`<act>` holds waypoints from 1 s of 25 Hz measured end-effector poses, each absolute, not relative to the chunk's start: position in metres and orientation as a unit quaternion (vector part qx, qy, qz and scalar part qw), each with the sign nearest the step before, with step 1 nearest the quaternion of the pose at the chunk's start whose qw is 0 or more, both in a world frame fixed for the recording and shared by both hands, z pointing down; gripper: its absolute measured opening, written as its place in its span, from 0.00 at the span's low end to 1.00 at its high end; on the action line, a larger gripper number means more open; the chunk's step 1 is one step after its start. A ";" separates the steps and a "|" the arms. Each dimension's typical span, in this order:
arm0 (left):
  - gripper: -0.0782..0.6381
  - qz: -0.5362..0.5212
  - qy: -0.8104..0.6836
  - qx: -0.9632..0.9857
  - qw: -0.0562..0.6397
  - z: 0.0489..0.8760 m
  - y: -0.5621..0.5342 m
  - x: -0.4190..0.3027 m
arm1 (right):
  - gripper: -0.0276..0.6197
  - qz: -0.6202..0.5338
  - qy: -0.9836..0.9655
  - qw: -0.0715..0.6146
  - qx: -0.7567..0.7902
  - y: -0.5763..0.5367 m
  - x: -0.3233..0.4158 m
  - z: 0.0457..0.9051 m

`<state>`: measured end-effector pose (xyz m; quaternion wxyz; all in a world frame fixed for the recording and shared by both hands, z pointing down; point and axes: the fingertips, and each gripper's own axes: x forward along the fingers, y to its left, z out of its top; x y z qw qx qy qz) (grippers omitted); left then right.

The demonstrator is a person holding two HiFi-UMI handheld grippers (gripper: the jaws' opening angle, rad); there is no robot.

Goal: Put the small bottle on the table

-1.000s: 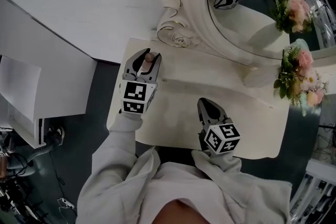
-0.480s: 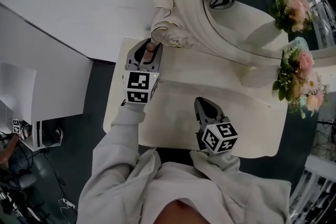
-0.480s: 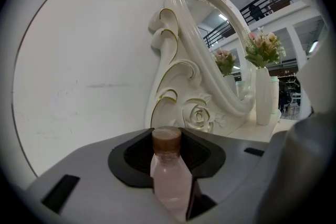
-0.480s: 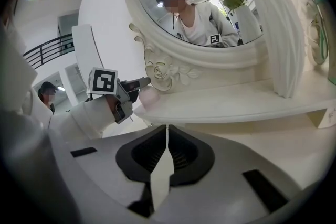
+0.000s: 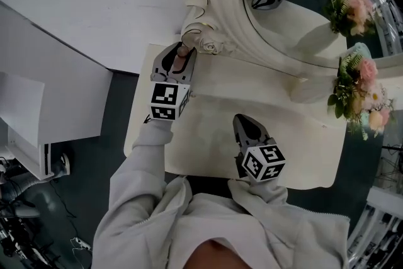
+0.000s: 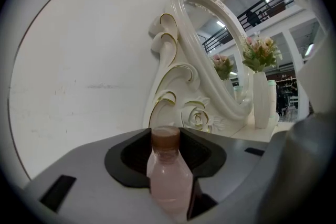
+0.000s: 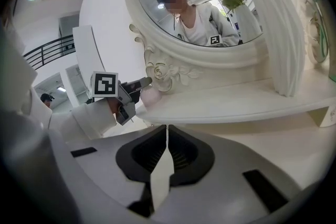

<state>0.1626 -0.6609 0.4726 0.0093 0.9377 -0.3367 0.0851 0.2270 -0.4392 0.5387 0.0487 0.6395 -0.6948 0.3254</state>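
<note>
Left gripper (image 5: 178, 58): clamped the small bottle (image 6: 169, 176), eleven o'clock on table (image 5: 289, 154).
Right gripper (image 5: 247, 127): jaws were together, empty.
Risk: bottle could strike mirror frame (image 5: 211, 44) and topple off the edge.

Soft, even indoor light; fisheye warp and dark vignette at edges

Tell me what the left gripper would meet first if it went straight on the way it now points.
Probably the carved mirror frame, at its scrolls beside the rose. The left gripper, shut on the small bottle, points at that carving from close by in the head view; the gap is unclear.
</note>
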 end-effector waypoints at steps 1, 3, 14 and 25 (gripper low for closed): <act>0.35 0.077 -0.334 0.939 0.017 0.472 -0.659 0.161 | 0.10 0.324 -0.694 0.047 0.642 -0.438 0.227 0.538; 0.49 0.060 -0.334 0.940 0.031 0.468 -0.655 0.154 | 0.10 0.320 -0.690 0.044 0.648 -0.434 0.229 0.535; 0.51 0.055 -0.277 0.956 0.075 0.442 -0.597 0.125 | 0.10 0.286 -0.663 0.014 0.692 -0.405 0.227 0.501; 0.51 0.108 -0.195 0.970 0.098 0.444 -0.532 0.090 | 0.10 0.267 -0.628 -0.009 0.731 -0.375 0.209 0.477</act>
